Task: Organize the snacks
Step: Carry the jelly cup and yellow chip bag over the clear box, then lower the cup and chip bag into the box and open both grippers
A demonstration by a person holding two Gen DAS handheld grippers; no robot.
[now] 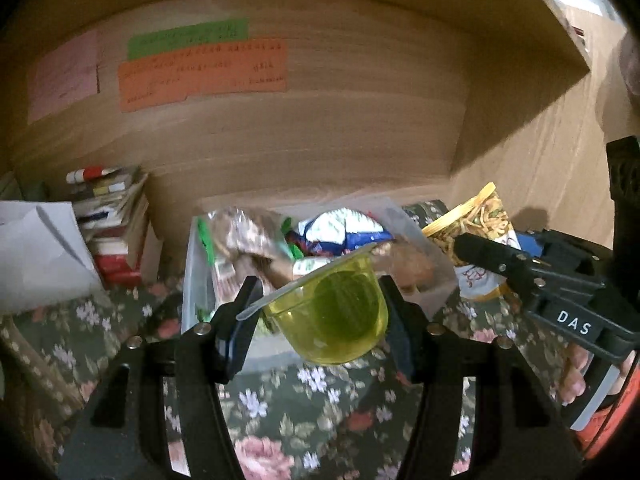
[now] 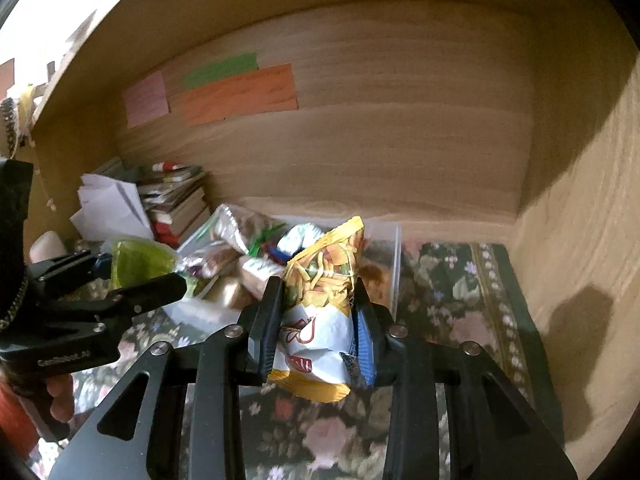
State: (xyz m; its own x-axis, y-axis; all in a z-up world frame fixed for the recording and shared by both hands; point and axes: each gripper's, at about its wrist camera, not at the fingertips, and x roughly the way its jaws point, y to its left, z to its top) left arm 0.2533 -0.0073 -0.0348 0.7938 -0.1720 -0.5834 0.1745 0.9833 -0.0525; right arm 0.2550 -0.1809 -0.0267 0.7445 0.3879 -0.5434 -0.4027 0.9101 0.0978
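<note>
My left gripper (image 1: 320,300) is shut on a green jelly cup (image 1: 334,314), tilted with its foil lid facing away, held above the floral cloth. The cup also shows in the right wrist view as a green jelly cup (image 2: 136,262) between the left gripper's fingers (image 2: 152,286). My right gripper (image 2: 318,300) is shut on a yellow and white noodle snack packet (image 2: 320,304), upright between the pads. That packet (image 1: 476,224) and the right gripper's finger (image 1: 492,258) appear at the right of the left wrist view. Behind both stands a clear plastic bin (image 1: 192,292) full of several snack packets.
A wooden shelf back wall carries an orange note (image 1: 200,76), a green one and a pink one. A stack of books (image 1: 116,224) and white paper (image 1: 36,252) sit at the left. Floral cloth (image 2: 452,280) covers the shelf floor; the wooden side wall (image 2: 580,280) closes the right.
</note>
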